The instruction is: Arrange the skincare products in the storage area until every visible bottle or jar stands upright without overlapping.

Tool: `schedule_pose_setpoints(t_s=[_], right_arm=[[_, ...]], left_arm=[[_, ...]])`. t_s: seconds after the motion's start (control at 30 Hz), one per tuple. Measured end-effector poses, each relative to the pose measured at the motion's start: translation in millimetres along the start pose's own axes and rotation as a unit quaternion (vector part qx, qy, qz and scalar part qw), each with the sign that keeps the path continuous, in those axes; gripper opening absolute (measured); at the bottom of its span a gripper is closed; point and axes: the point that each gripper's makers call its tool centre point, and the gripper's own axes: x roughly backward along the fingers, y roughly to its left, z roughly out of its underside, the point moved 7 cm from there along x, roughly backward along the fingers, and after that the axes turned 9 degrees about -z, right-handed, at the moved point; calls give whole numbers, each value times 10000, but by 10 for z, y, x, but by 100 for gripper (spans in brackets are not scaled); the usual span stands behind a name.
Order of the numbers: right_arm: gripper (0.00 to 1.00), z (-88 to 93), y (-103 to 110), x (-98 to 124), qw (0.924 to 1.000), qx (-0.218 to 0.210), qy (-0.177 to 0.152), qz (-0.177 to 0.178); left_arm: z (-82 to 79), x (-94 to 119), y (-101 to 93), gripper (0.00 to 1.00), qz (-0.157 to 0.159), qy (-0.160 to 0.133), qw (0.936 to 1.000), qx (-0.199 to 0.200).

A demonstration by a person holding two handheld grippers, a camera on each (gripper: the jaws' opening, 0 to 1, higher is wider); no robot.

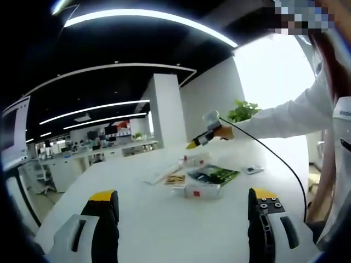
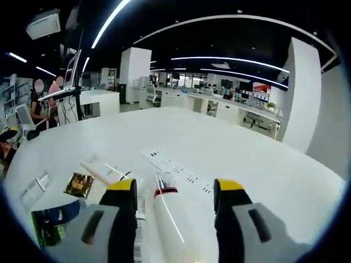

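Note:
In the right gripper view a white bottle with a red band and clear cap lies on its side on the white table. My right gripper is open, with one jaw on each side of the bottle and gaps between them. In the left gripper view that right gripper hangs above the far cluster, held by a hand in a white sleeve. Below it lie a white bottle, a white and red box, a green packet and a gold sachet. My left gripper is open, low over bare table.
Left of the bottle lie a gold sachet, a green-blue packet, a long white stick and a clear sachet. A row of dark socket marks crosses the table ahead. People sit at desks far left. A black cable trails from the right gripper.

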Motion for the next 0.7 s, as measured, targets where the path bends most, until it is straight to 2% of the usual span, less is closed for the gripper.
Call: schedule_pose_setpoints(t_s=[0.37,0.5,0.6,0.7], right_arm=[[54,33,-9,-63,9996,51,255,-132],[43,43,-19,-101,9986,68,467,-222],[43,27,-25,-135,9984,19,471,-297],[43,55,0,-178,9969,39,660,-428]], left_arm=[[25,3,37,100,-53,27,10000,17],[22,10,52,100,-83,18,10000,21],[29,4,49,100,-78,24,10000,35],[46,-9,41,100,-55,50,10000,32]])
